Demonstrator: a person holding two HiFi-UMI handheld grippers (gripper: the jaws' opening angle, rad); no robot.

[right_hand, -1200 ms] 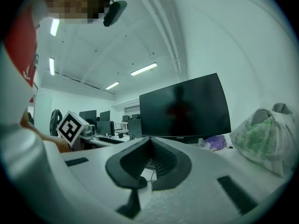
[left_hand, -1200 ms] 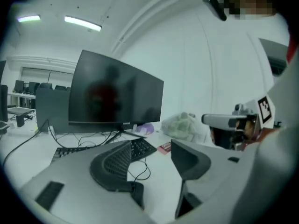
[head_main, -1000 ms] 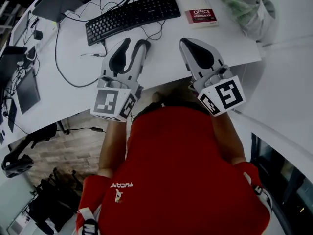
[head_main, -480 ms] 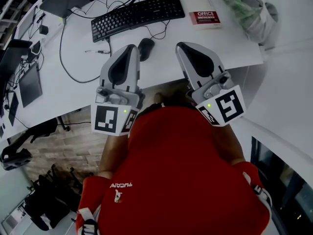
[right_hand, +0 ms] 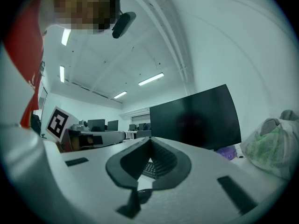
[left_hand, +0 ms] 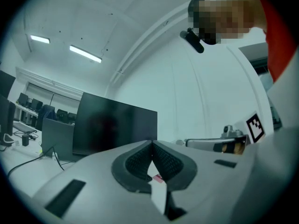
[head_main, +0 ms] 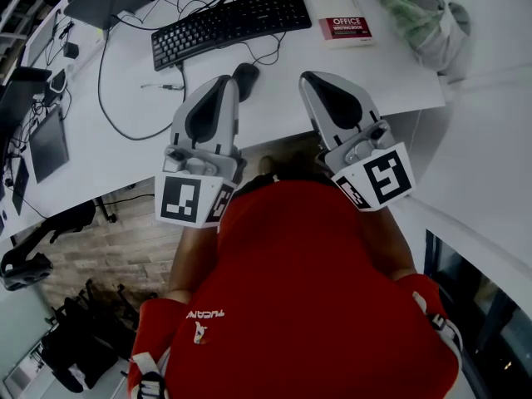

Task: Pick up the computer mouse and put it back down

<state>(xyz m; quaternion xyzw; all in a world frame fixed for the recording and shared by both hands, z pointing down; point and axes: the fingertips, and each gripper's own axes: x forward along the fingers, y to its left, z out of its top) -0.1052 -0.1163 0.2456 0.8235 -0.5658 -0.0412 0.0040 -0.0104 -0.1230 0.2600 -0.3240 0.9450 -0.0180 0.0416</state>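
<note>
The black computer mouse point(head_main: 244, 76) lies on the white desk point(head_main: 141, 156), just beyond and to the right of my left gripper's tip, with its cable running toward the keyboard. My left gripper point(head_main: 226, 80) is shut, its jaws meeting at the tip with nothing between them; its own view shows the closed left gripper point(left_hand: 152, 143). My right gripper point(head_main: 307, 76) hovers to the right of the mouse, also shut and empty. In the right gripper view, a dark rounded shape that may be the mouse point(right_hand: 142, 195) shows below the closed right gripper point(right_hand: 150, 139).
A black keyboard point(head_main: 229, 25) lies behind the mouse, with a red-and-white book point(head_main: 343, 27) and a plastic bag point(head_main: 416, 11) to its right. Loose cables point(head_main: 116, 115) and a tablet point(head_main: 46, 144) sit at the left. A dark monitor point(left_hand: 114, 125) stands behind. The desk's front edge runs under both grippers.
The left gripper's jaws have gone from open around the mouse's spot to shut. It drew back, leaving the mouse uncovered on the desk. The right gripper barely shifted.
</note>
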